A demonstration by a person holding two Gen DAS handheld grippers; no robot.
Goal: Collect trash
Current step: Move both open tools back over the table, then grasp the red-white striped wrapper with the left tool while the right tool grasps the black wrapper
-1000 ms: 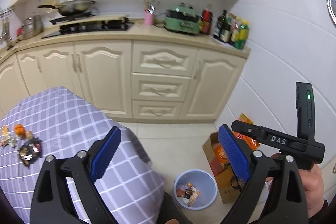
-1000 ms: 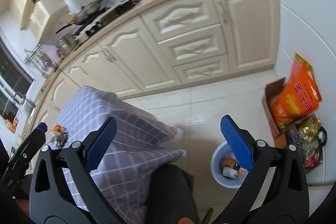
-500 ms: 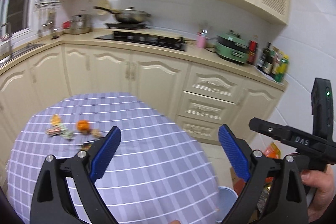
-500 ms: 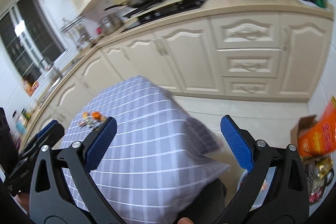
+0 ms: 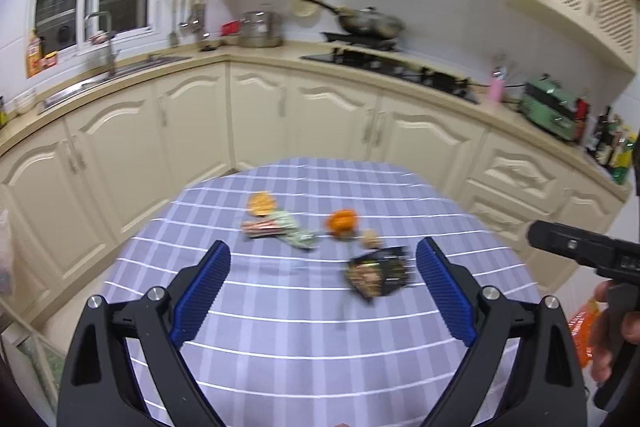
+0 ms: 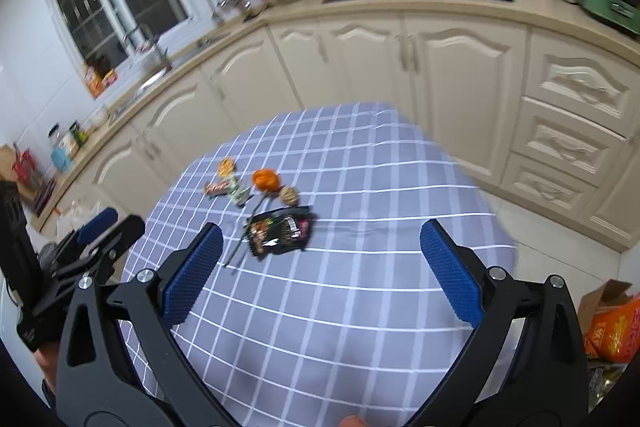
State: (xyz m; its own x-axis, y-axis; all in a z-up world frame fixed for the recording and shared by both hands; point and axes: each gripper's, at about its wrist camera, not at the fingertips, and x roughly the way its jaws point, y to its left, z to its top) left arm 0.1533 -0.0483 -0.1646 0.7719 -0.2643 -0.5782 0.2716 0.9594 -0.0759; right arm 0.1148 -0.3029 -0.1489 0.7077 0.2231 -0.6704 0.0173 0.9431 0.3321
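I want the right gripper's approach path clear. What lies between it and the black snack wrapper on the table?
Only bare checked tablecloth lies between the open right gripper and the black snack wrapper, as the right wrist view shows.

Wok (image 5: 370,22) on stove (image 5: 394,67); green cooker (image 5: 550,109) on counter (image 5: 264,61).

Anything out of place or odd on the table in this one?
Only the expected litter: a black snack wrapper, orange peel and smaller wrappers lie scattered on the checked tablecloth. Nothing looks spilled or damaged.
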